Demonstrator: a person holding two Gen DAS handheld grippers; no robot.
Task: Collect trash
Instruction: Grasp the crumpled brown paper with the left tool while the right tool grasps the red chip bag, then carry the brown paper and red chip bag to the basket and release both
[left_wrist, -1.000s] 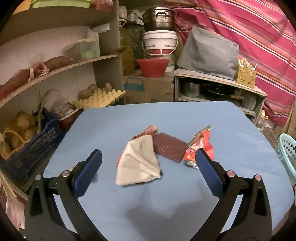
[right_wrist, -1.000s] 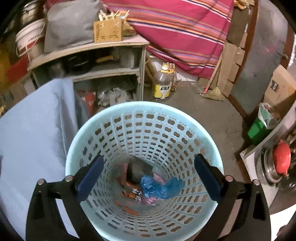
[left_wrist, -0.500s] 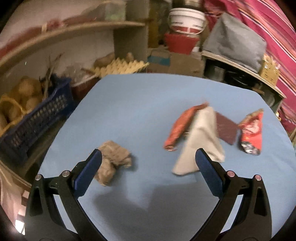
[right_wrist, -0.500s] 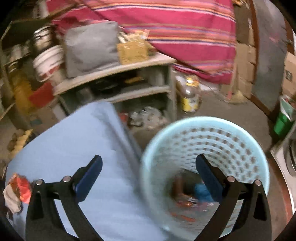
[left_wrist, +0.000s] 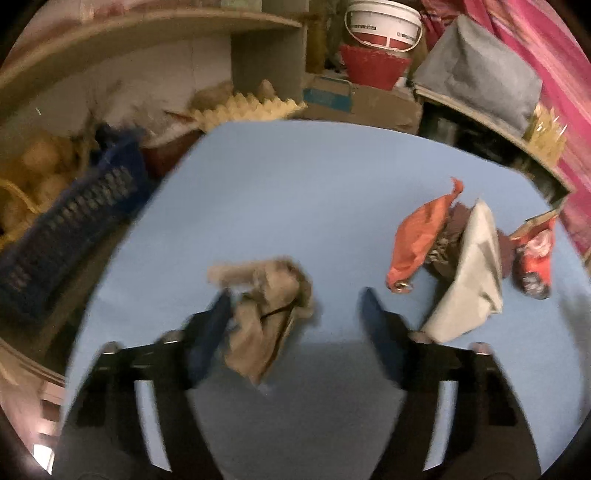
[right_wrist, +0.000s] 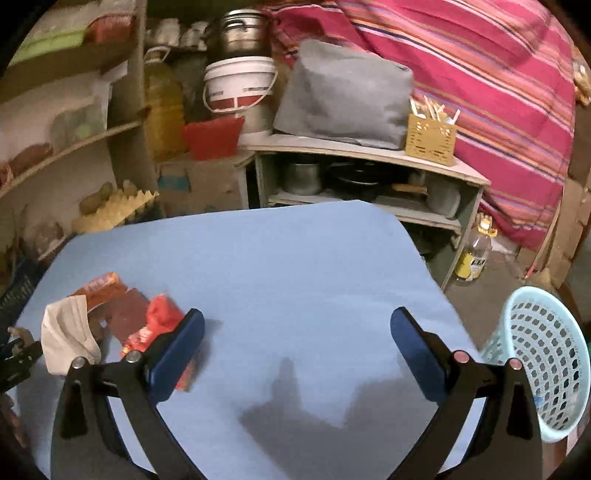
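A crumpled brown paper (left_wrist: 266, 306) lies on the blue table (left_wrist: 295, 192). My left gripper (left_wrist: 295, 297) straddles it and its jaws are closing. The left pad sits against the paper and the right pad is still clear of it. To the right lie an orange wrapper (left_wrist: 421, 236), a pale folded paper (left_wrist: 472, 280) and a red snack packet (left_wrist: 535, 254). My right gripper (right_wrist: 297, 314) hangs open over bare table with nothing between its fingers. Just outside its left finger is the red packet (right_wrist: 162, 317). The light blue basket (right_wrist: 543, 358) stands off the table's right edge.
A dark blue crate (left_wrist: 66, 229) of potatoes and an egg tray (left_wrist: 243, 110) sit past the table's left and far edges. Behind are a low shelf unit (right_wrist: 369, 162) with pots, a white bucket (right_wrist: 240, 88) and a bottle (right_wrist: 472, 254) on the floor.
My left gripper moved left from the pile onto the brown paper, and its jaws have narrowed. My right gripper swung from above the basket to over the table.
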